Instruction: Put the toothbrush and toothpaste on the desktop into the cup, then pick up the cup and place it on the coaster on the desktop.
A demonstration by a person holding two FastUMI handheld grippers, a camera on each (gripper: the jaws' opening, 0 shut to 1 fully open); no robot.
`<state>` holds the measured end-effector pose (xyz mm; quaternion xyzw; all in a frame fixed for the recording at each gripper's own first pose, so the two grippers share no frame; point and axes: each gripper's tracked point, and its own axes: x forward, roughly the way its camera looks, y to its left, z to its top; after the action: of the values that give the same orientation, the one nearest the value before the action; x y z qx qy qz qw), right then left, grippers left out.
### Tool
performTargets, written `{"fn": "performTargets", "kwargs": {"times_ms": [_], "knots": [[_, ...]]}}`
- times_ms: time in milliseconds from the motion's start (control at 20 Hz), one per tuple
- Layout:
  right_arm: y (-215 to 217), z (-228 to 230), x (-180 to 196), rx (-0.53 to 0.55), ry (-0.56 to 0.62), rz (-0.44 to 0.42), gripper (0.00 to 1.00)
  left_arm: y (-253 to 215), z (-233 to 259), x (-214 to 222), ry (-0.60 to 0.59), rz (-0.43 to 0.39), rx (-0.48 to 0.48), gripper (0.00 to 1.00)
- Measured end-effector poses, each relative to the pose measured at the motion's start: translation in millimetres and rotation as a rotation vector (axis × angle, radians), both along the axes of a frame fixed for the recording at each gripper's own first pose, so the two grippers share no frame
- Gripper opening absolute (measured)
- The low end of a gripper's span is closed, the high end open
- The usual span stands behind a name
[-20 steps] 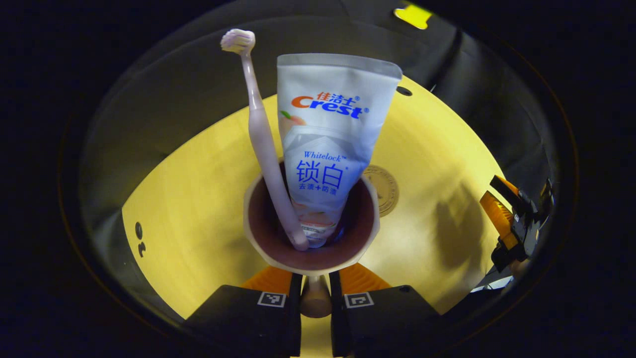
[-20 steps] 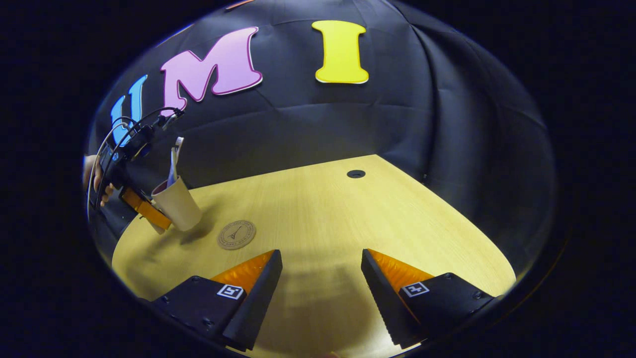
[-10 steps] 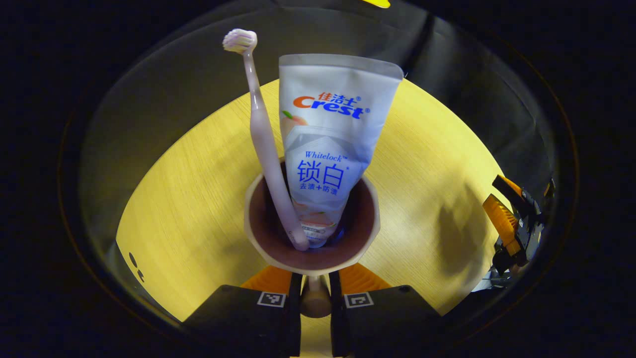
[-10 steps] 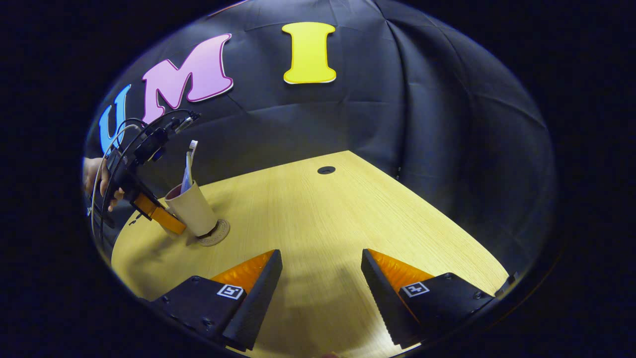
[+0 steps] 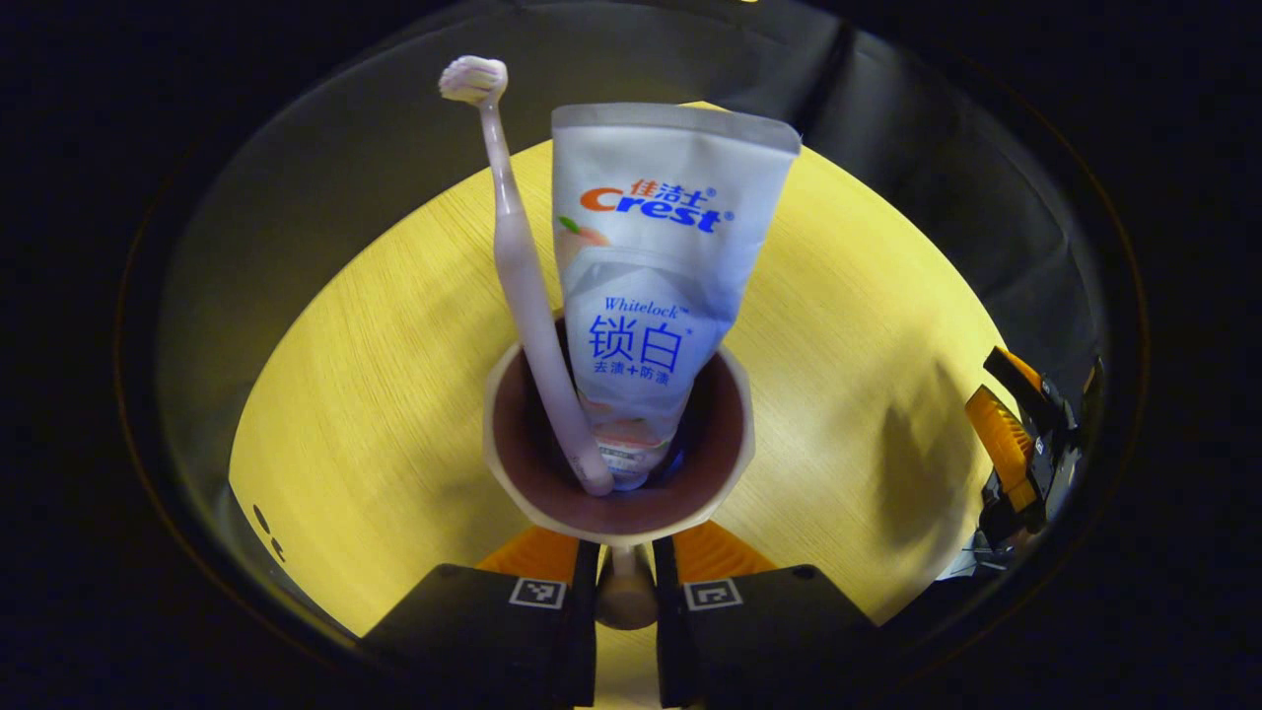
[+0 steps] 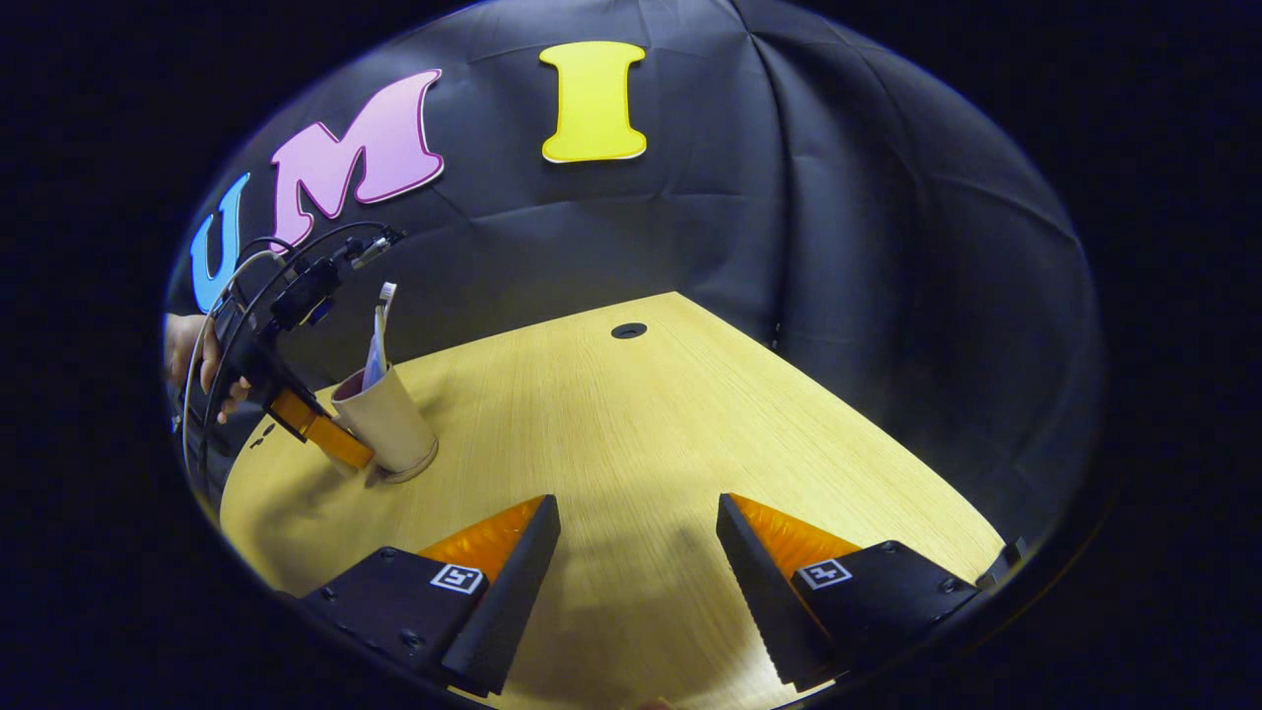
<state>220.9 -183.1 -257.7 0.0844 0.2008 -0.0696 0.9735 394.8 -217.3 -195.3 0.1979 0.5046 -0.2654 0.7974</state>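
A beige cup (image 5: pixel 618 463) with a dark inside holds a pale pink toothbrush (image 5: pixel 518 266) and a white toothpaste tube (image 5: pixel 656 266), both standing up. My left gripper (image 5: pixel 624 577) is shut on the cup's handle (image 5: pixel 624 597) at its near side. In the right gripper view the cup (image 6: pixel 389 426) stands at the far left on the round coaster (image 6: pixel 424 463), of which a thin edge shows under its base. The left gripper (image 6: pixel 345 449) still grips it, held by a hand (image 6: pixel 192 355). My right gripper (image 6: pixel 639 552) hovers open over the table with nothing between its fingers.
The light wooden table (image 6: pixel 641 434) has a cable hole (image 6: pixel 628 330) near its far edge. The black cloth wall rises close behind it. The right gripper (image 5: pixel 1020 449) shows at the right edge of the left gripper view, well apart from the cup.
The left gripper carried the cup sideways over the coaster and lowered it onto it; the coaster is now hidden behind the cup in the left gripper view. The right gripper stayed open.
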Motion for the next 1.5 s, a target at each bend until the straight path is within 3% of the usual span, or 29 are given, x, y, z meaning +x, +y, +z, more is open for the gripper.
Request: {"fn": "performTargets", "kwargs": {"times_ms": [50,100,300,500,700,1000,1200,1300,1500], "knots": [[0,0,-1,0.002,0.000,0.002,0.98,2,-2,-1,0.000,0.004,0.007,0.24],[0,0,0,0.004,-0.002,0.003,0.98,2,-2,0,-0.005,0.008,0.007,0.30],[3,0,-3,0.003,-0.003,0.013,0.98,2,3,0,-0.036,0.023,0.015,0.34],[10,6,-9,0.013,-0.007,0.025,0.98,-1,20,0,-0.109,0.043,-0.018,1.00],[19,32,-17,-0.008,-0.034,0.044,0.98,2,55,-10,-0.233,0.096,-0.091,0.99],[51,102,-42,-0.063,-0.115,0.098,0.98,30,144,-52,-0.548,0.196,-0.261,0.99],[86,153,-77,-0.079,-0.169,0.123,0.98,82,203,-105,-0.769,0.312,-0.312,0.99],[106,178,-98,-0.094,-0.199,0.137,0.98,113,211,-137,-0.820,0.401,-0.347,0.99],[141,221,-144,-0.137,-0.255,0.198,0.98,148,224,-209,-0.877,0.495,-0.433,0.99]]}}
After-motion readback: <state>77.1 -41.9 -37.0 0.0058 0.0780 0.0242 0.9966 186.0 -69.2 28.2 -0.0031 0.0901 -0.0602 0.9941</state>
